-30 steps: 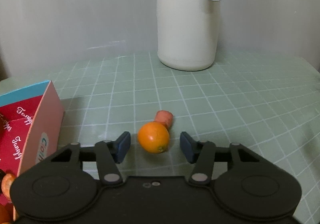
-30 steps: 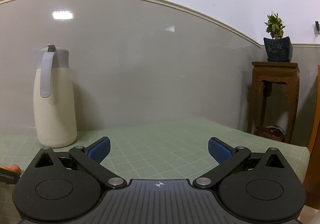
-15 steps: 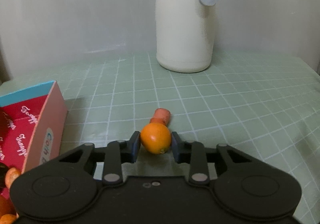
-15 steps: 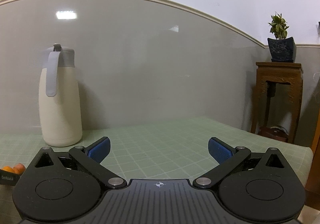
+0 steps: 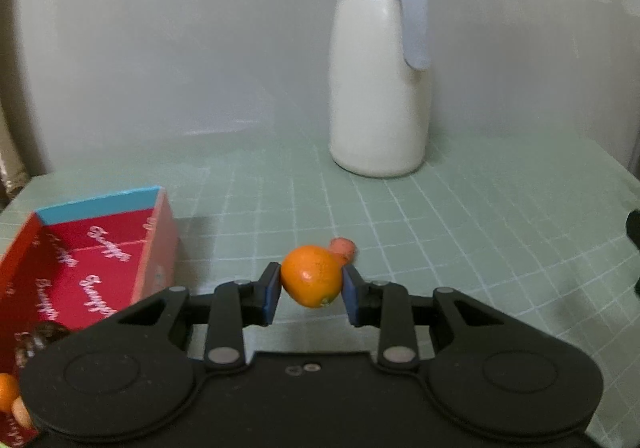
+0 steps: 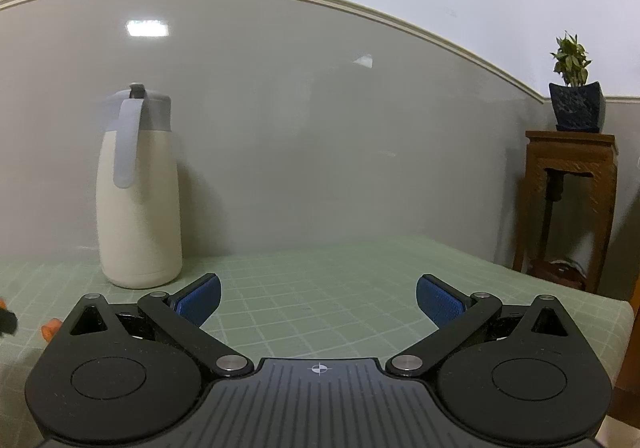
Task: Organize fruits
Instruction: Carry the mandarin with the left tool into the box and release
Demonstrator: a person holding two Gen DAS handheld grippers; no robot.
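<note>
My left gripper (image 5: 311, 290) is shut on a small orange (image 5: 311, 275) and holds it a little above the green checked tablecloth (image 5: 460, 232). A small carrot-coloured piece (image 5: 342, 247) lies on the cloth just behind the orange; it also shows at the left edge of the right wrist view (image 6: 51, 328). A red box with a blue rim (image 5: 96, 260) stands open at the left, with orange fruit (image 5: 7, 392) and a dark item inside. My right gripper (image 6: 318, 298) is open and empty above the cloth.
A cream jug with a grey lid and handle (image 5: 380, 88) stands at the back of the table by the wall, also in the right wrist view (image 6: 138, 192). A wooden stand (image 6: 568, 204) with a potted plant (image 6: 574, 88) is off the table's right edge.
My left gripper closed on the orange and lifted it off the cloth, tilting the view upward. The right gripper stayed open and shifted slightly.
</note>
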